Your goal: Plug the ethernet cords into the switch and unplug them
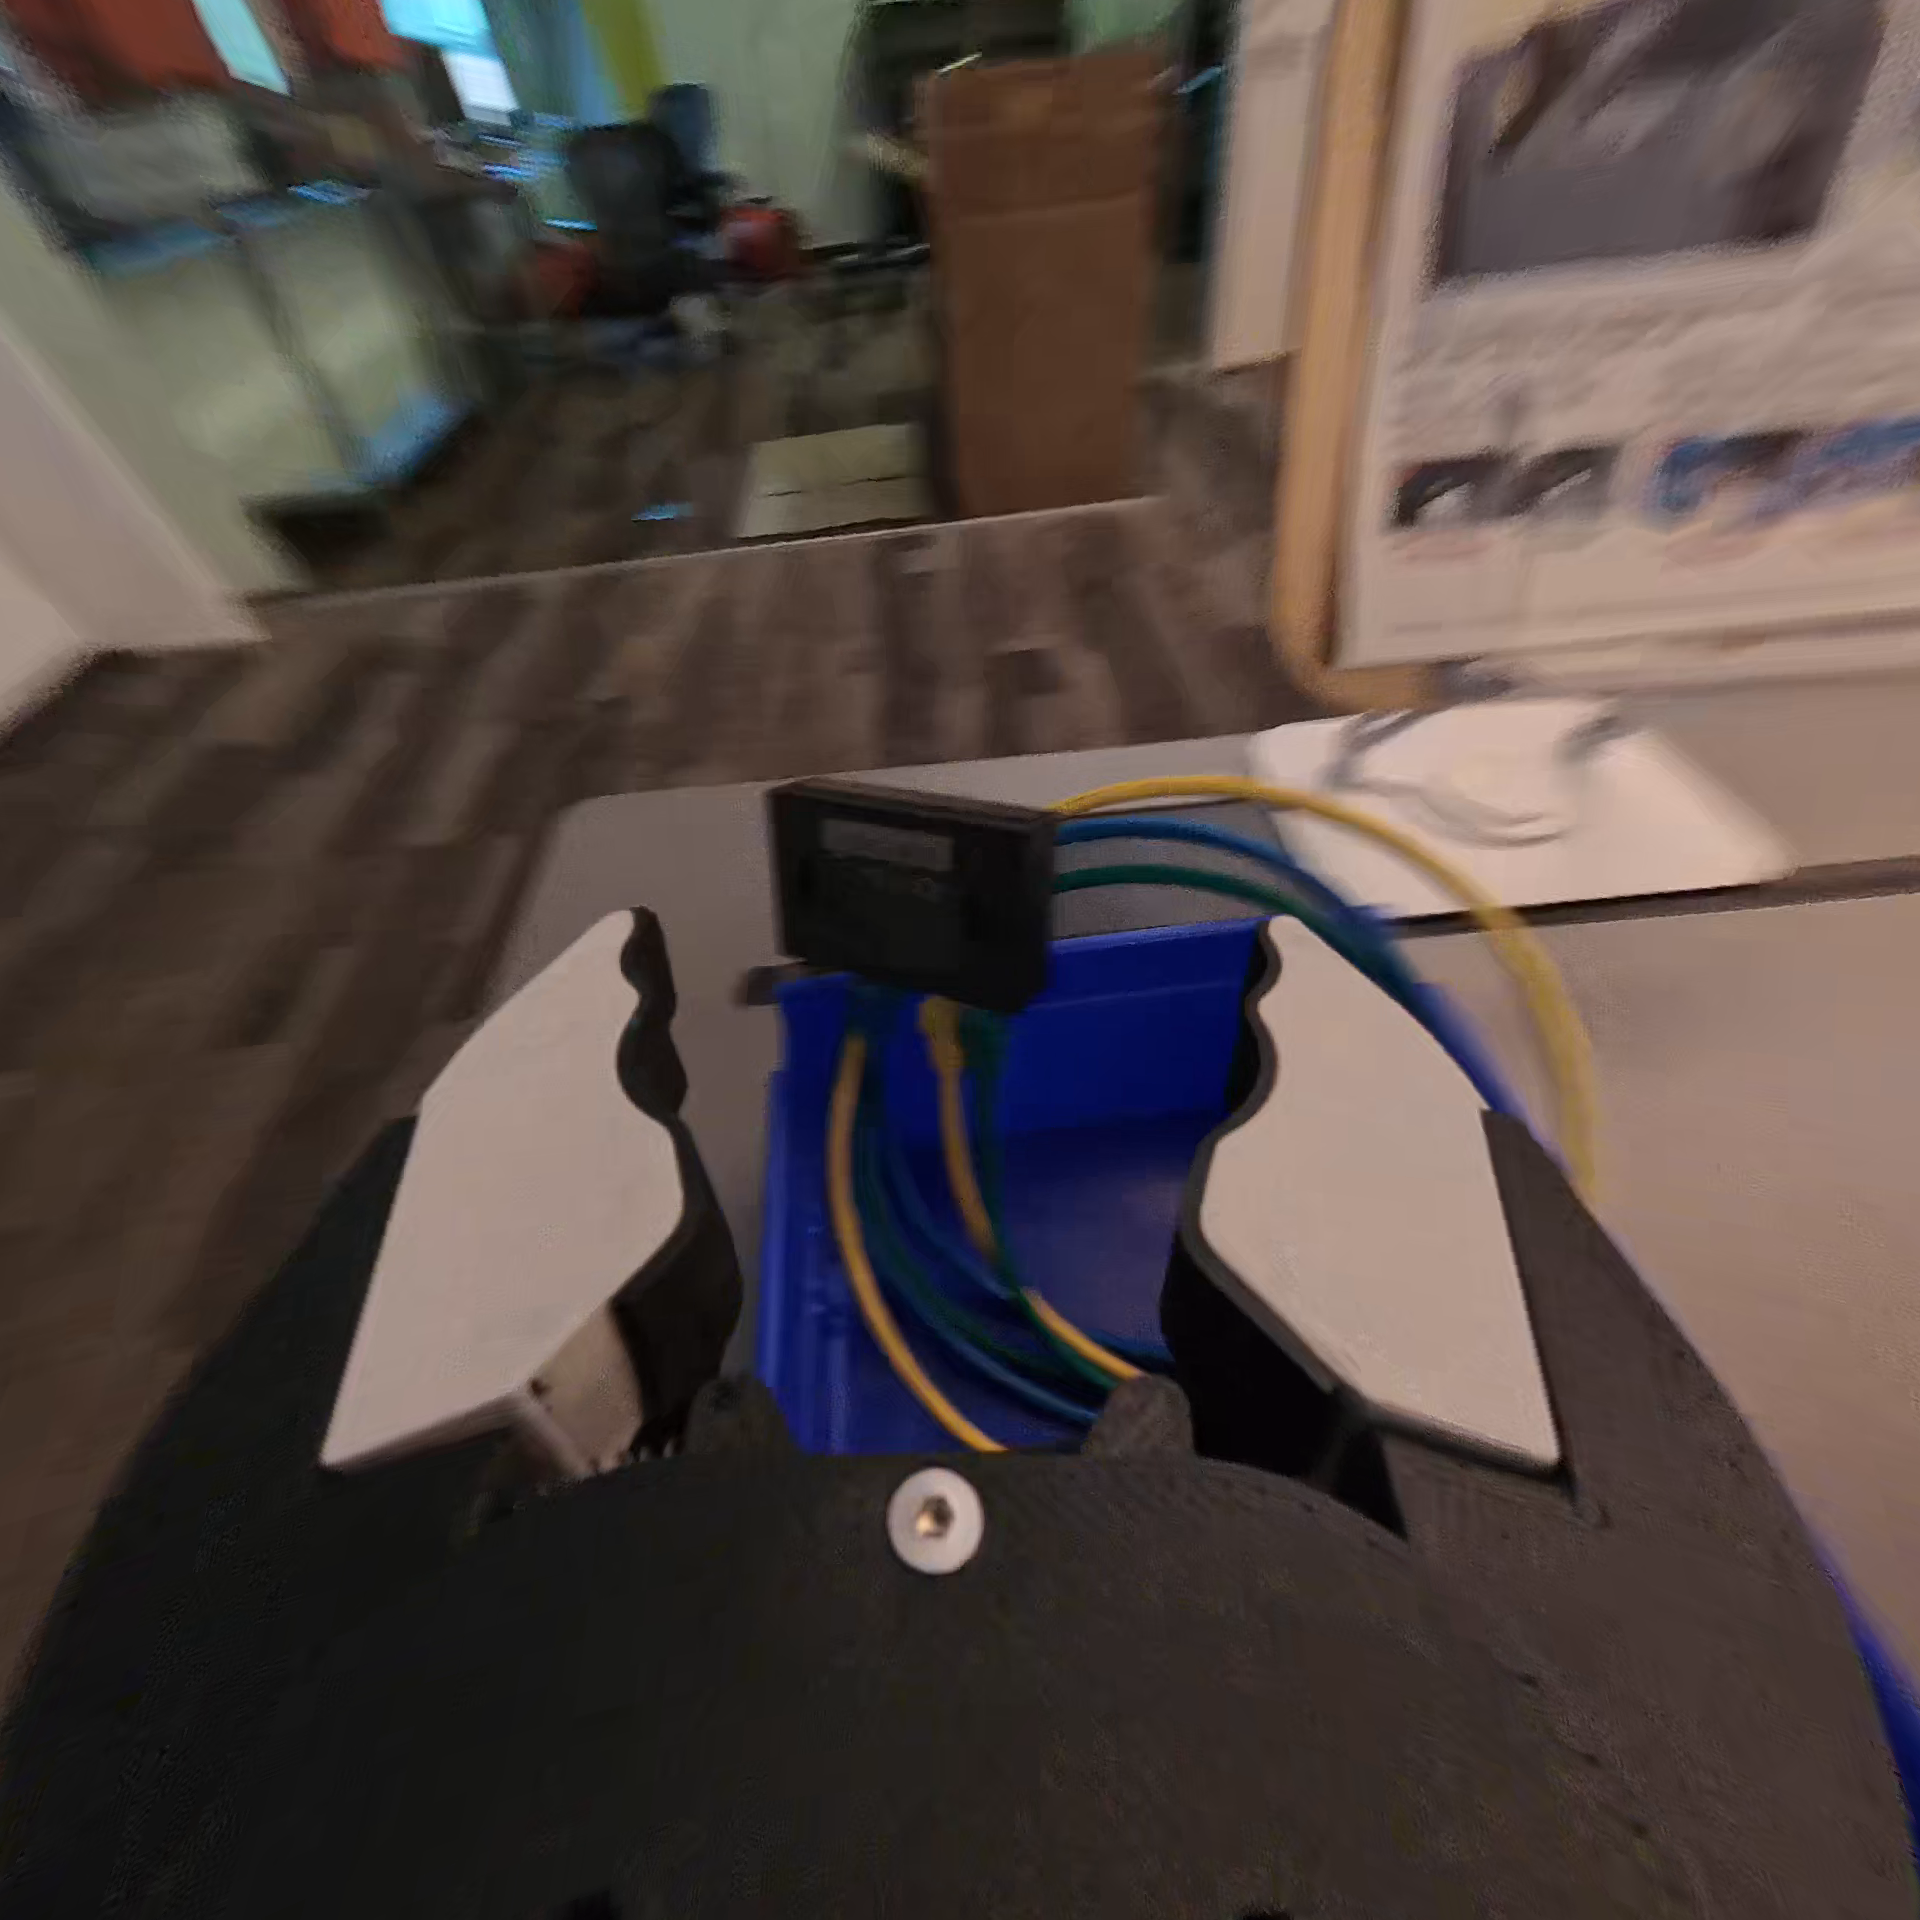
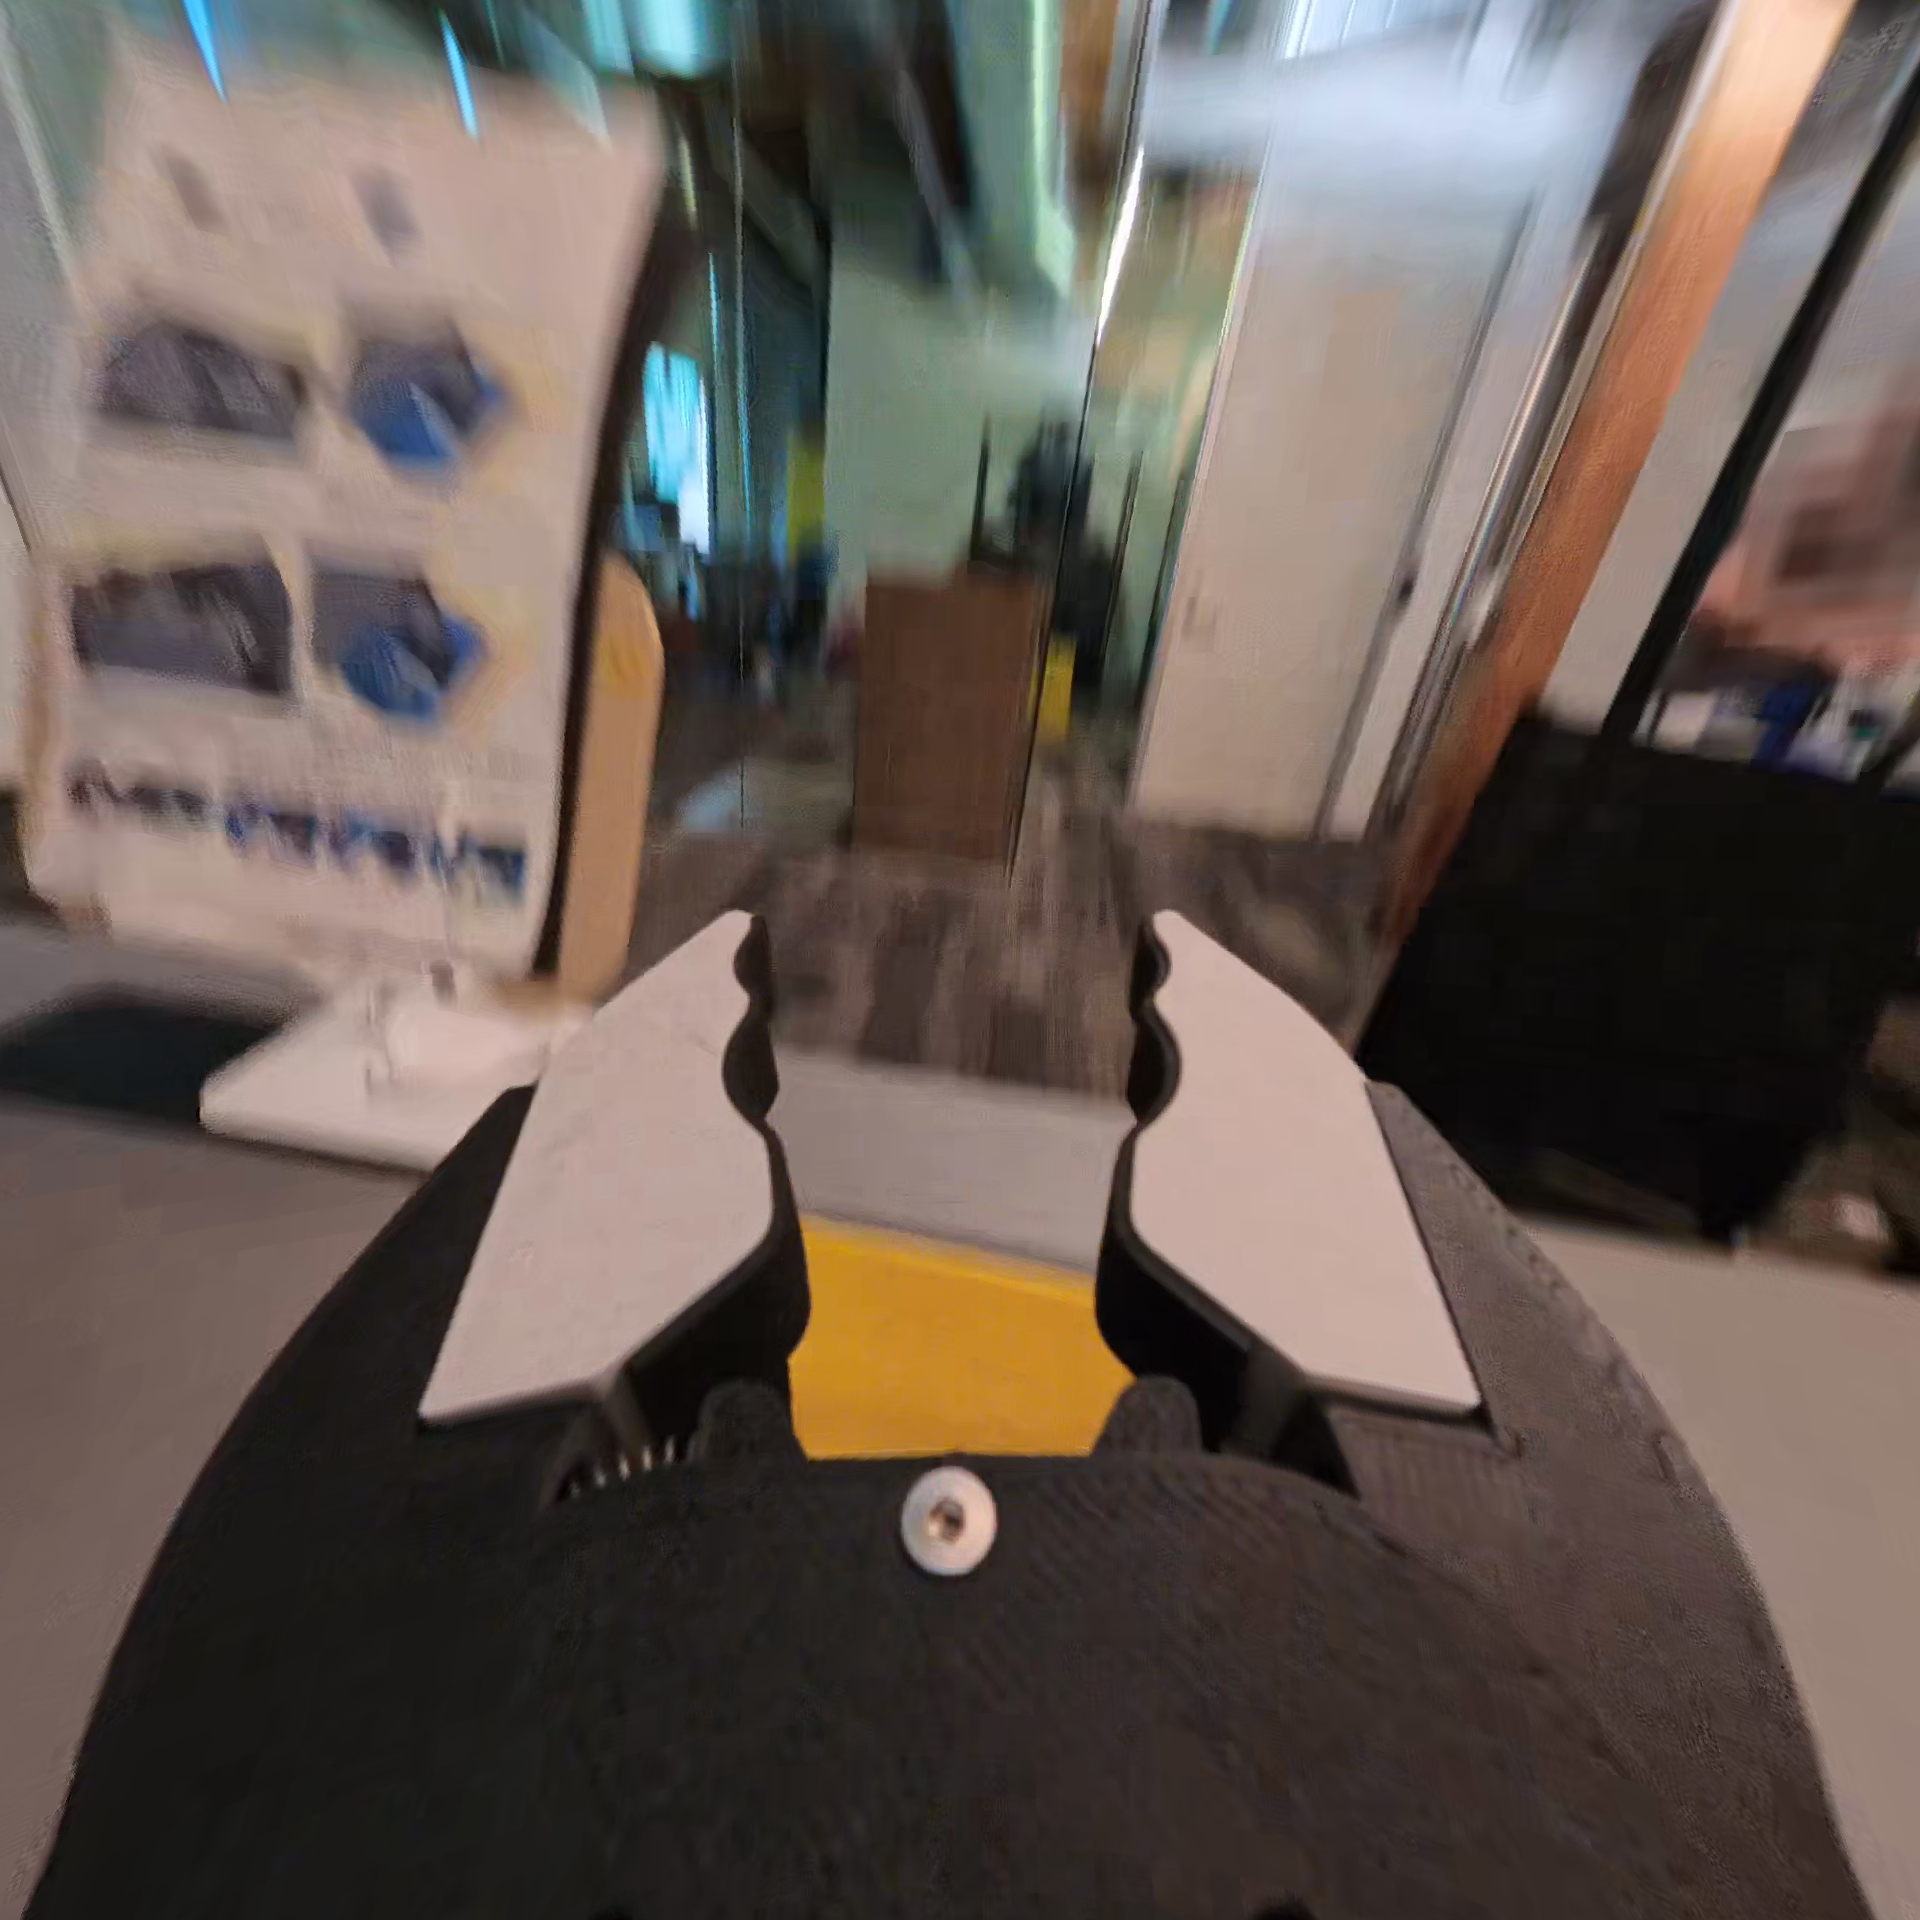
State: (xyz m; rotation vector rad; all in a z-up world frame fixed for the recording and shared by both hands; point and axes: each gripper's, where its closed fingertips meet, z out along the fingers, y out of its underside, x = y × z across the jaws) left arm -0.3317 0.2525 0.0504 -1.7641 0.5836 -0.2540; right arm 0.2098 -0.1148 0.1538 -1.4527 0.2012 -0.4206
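Note:
In the left wrist view a small black switch [image 1: 914, 894] rests tilted on the far rim of a blue bin [image 1: 1132, 1039]. Yellow [image 1: 1455, 894], blue [image 1: 1247, 852] and green [image 1: 1174, 881] ethernet cords arc out of its right side, and more cords [image 1: 935, 1247] run down from it into the bin. My left gripper [image 1: 951, 945] is open and empty, hovering over the bin, just short of the switch. In the right wrist view my right gripper [image 2: 951, 951] is open and empty above a yellow bin [image 2: 945, 1340]. Both views are motion-blurred.
The bins sit on a grey table [image 1: 1714, 1091] whose far edge lies just beyond the switch. A white stand base [image 1: 1507, 800] holding a printed poster board [image 1: 1662, 364] stands at the table's back; it also shows in the right wrist view [image 2: 312, 468]. A cardboard box [image 1: 1039, 291] stands on the floor beyond.

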